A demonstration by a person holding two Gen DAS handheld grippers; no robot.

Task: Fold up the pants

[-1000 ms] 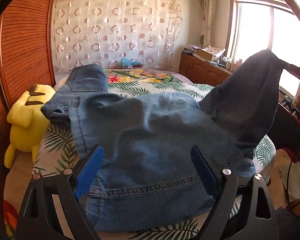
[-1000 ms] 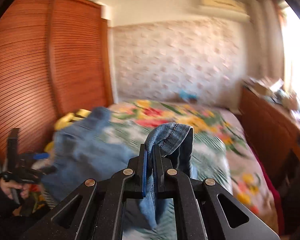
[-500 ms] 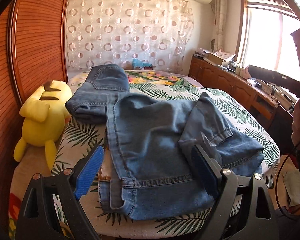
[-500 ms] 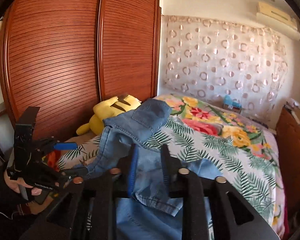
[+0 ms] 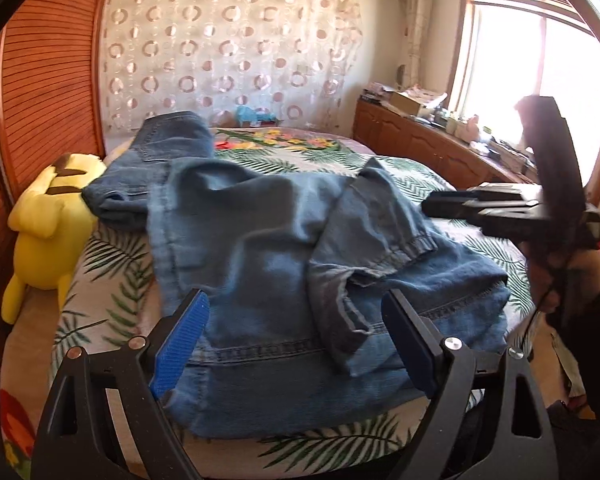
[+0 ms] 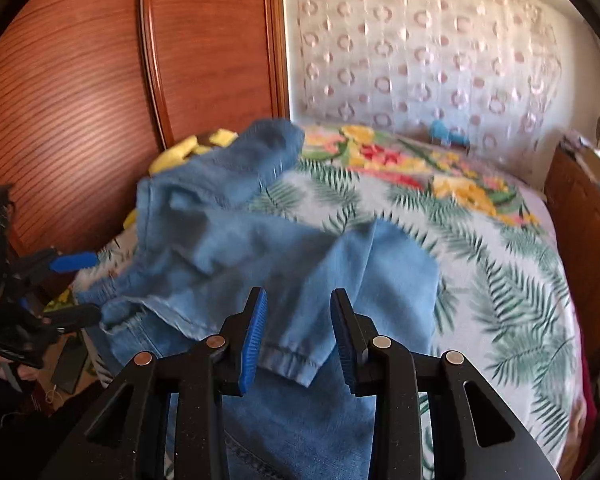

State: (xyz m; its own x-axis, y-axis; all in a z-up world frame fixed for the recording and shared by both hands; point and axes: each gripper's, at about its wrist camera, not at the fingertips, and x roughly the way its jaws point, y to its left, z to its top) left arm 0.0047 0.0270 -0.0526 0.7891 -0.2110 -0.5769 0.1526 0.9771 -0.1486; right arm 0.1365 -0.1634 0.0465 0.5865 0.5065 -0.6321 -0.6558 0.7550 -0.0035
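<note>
- Your right gripper (image 6: 298,332) has just been opening: a second ago it pinched a leg hem, now its jaws stand apart and nothing is between them
- That leg now lies folded across the jeans (image 5: 284,248) on the bed (image 5: 100,312), so one fold is laid
- Your left gripper (image 5: 296,344) hovers wide open, empty, over the near hem
- The near denim edge lies close to the mattress edge; open bedspread lies beyond, a yellow plush toy (image 5: 48,224) to the left
</note>
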